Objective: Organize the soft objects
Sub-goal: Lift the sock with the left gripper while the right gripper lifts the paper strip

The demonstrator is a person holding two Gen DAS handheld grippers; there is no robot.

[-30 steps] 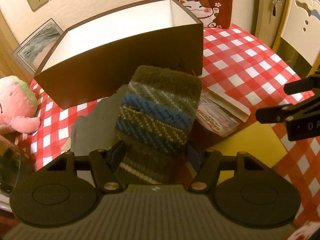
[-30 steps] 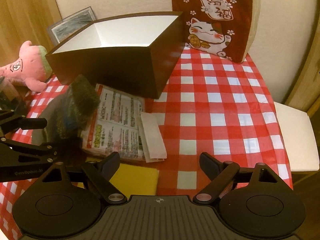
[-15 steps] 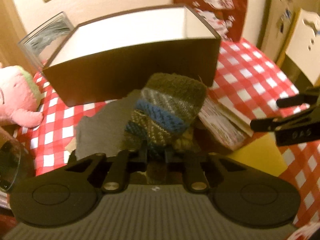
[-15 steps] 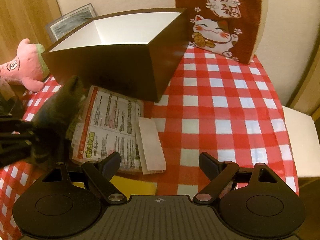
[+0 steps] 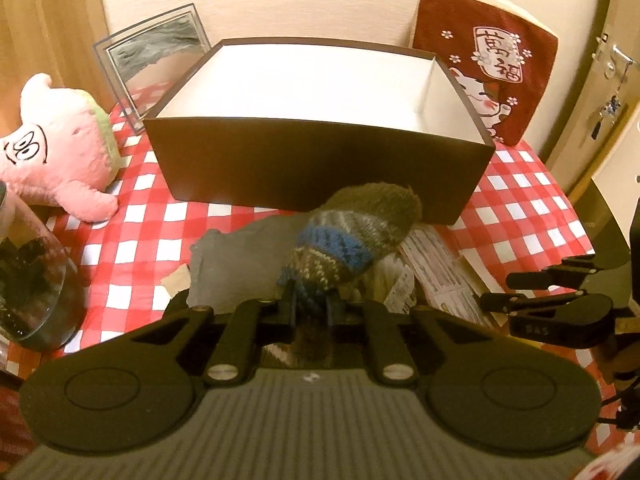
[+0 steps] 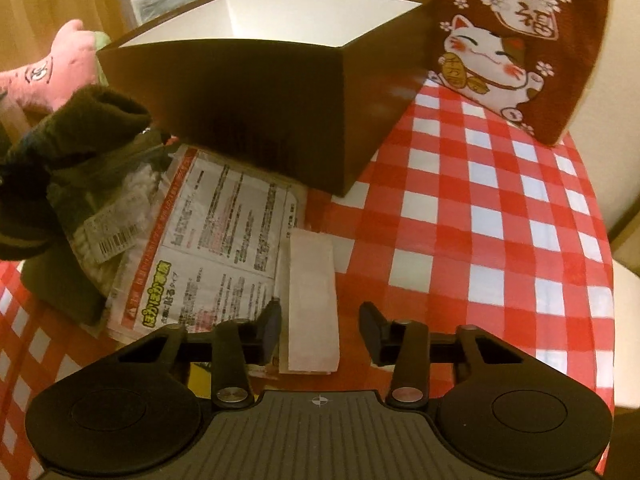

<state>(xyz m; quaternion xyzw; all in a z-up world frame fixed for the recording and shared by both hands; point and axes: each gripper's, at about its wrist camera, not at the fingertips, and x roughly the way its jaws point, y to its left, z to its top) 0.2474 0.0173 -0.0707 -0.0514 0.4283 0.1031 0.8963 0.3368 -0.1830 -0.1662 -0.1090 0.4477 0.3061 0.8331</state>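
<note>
Red-checked counter (image 6: 500,208) by a cream wall, brown box (image 5: 320,176) in the middle, pink plush (image 5: 60,148) left, cat cushion (image 6: 516,40) right. Left gripper (image 5: 311,312) jaws clenched on the cuff of a striped knit sock (image 5: 352,236); sock sticks out ahead of the jaws, lifted above a grey cloth (image 5: 244,256), toe near the box front. Right gripper (image 6: 320,330) jaws have just been closing, part-open, straddling a pale paper strip (image 6: 312,300) lying on a leaflet (image 6: 224,232); not pressing it.

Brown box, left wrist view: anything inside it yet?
No, the brown box shows only bare white inner walls; the knit sock sits in front, pinched by the left gripper.
</note>
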